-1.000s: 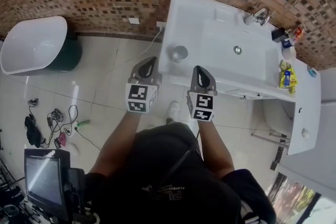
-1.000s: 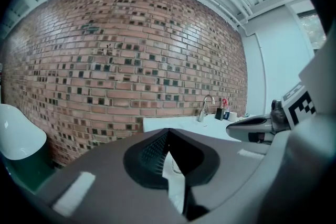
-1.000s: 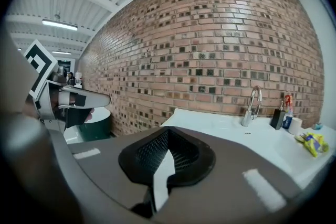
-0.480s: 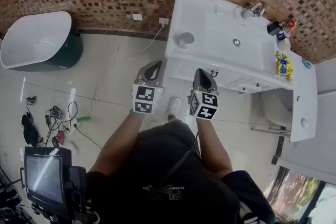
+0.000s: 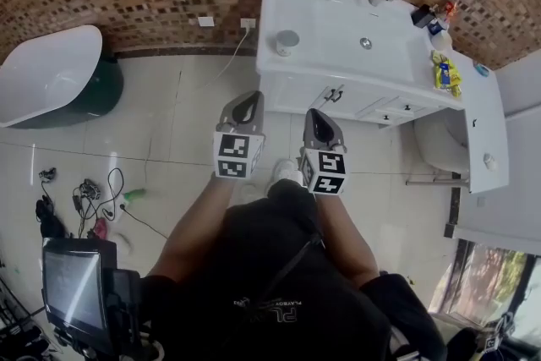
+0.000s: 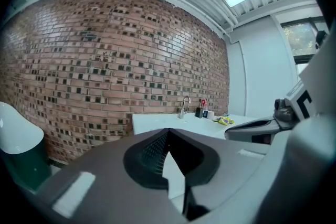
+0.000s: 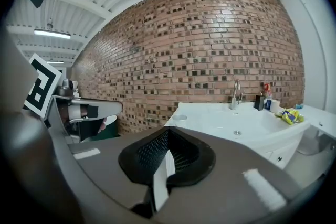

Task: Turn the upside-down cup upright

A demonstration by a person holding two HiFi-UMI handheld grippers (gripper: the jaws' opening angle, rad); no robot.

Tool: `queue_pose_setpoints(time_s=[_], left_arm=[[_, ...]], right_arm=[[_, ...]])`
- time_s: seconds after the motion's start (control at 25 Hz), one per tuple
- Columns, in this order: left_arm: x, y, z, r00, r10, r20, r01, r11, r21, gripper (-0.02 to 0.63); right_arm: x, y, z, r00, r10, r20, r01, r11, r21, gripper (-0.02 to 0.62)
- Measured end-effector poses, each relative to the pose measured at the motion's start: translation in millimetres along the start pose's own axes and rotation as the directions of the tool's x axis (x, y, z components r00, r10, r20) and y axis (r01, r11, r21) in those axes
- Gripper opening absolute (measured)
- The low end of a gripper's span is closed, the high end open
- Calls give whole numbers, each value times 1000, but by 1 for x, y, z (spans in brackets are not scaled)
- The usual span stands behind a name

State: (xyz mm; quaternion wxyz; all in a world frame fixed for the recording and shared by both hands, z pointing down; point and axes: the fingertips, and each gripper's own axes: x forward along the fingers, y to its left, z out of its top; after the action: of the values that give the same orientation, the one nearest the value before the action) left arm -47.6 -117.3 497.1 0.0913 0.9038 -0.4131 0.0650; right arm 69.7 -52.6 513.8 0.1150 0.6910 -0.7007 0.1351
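Backing off from the cup (image 5: 287,41), left gripper (image 5: 245,106) and right gripper (image 5: 319,121)

L gripper (image 5: 250,98), R gripper (image 5: 313,113): jaws together

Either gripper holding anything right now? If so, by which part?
Nothing is held. The left gripper and the right gripper are both shut and empty, over the floor; the small grey cup stands untouched on the white vanity top.

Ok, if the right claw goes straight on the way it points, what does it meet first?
Probably the white vanity, at its front to the right of the cup, not the cup itself. Only floor lies between it and the right claw. Countertop lip or cabinet front: I cannot tell.
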Motion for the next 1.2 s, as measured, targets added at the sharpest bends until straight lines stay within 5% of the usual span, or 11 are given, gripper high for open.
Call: queue_pose_setpoints(time_s=[0.32, 1.2], left_arm=[[-5, -29, -1, 1000, -17, -1, 17, 999, 28, -2], [-49, -128, 10, 994, 100, 52, -103, 993, 50, -3]], right_arm=[[-16, -9, -9, 999, 31, -20, -31, 999, 19, 14], [-96, -54, -1, 986, 136, 96, -130, 989, -69, 14]])
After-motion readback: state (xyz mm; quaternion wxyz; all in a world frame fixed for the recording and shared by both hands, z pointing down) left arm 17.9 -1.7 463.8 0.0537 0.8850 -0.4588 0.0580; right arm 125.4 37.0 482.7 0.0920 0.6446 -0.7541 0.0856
